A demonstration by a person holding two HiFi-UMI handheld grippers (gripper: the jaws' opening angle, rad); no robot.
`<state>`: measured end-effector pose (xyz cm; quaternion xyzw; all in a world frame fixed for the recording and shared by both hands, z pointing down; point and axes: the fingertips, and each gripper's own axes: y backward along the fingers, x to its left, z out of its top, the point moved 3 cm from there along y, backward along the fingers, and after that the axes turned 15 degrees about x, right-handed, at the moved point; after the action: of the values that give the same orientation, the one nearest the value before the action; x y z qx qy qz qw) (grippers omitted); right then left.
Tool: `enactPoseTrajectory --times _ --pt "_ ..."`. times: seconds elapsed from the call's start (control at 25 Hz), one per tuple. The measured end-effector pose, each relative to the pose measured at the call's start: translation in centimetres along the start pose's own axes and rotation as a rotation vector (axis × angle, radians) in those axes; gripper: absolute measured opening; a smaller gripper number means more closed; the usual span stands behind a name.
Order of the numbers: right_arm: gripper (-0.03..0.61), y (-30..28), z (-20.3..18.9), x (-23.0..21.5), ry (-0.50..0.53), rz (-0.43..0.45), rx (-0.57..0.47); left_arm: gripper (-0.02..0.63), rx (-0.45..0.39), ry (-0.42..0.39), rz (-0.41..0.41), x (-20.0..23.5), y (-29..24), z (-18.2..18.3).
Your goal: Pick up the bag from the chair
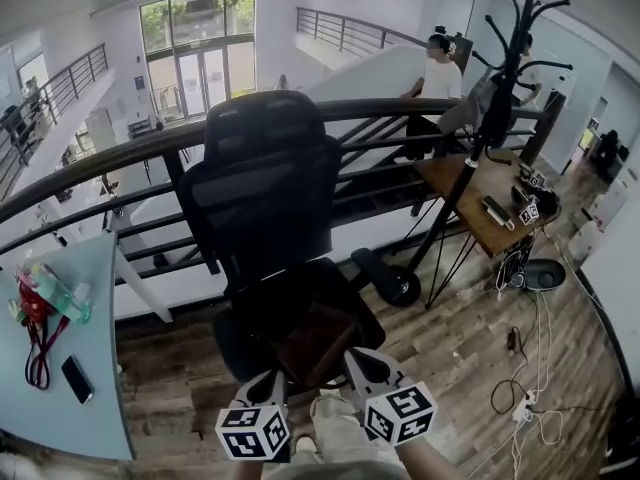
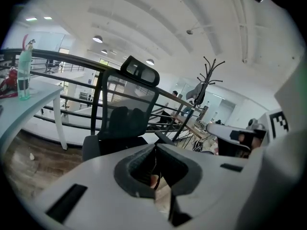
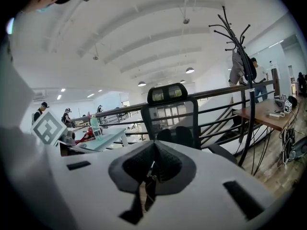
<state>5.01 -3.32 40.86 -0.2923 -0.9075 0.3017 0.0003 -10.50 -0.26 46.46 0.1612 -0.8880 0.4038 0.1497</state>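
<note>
Approach stage: left gripper (image 1: 272, 386) and right gripper (image 1: 366, 370) both pinched closed, empty, near dark brown bag (image 1: 315, 338) on black mesh chair (image 1: 265, 193); gotta open up next.

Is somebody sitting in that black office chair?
No, nobody sits in the black office chair; the head view shows only a brown bag at its seat.

On our left we see a pale blue table (image 1: 95, 388) carrying a black phone (image 1: 77, 379) and a clear bottle (image 1: 60, 298). A dark railing (image 1: 100, 161) curves ahead. On our right, a black coat rack (image 1: 497, 118) stands beside a wooden desk (image 1: 465, 190), with cables (image 1: 520, 393) on the floor (image 1: 450, 343).
</note>
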Motion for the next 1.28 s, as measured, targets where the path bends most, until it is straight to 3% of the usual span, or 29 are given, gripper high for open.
enactPoseTrajectory --times 0.68,1.04,1.28 --pt "0.0 -10.6 1.1 -9.5 0.013 0.052 0.109 0.005 0.075 0.138 0.09 3.7 -10.9 1.4" --pt "0.0 -17.5 -1.7 -14.0 -0.002 0.063 0.206 0.005 0.177 0.225 0.171 7.1 -18.1 -0.2" --pt "0.002 -22.8 -4.3 -16.4 0.037 0.06 0.263 0.005 0.202 0.315 0.209 10.5 -22.2 -2.3"
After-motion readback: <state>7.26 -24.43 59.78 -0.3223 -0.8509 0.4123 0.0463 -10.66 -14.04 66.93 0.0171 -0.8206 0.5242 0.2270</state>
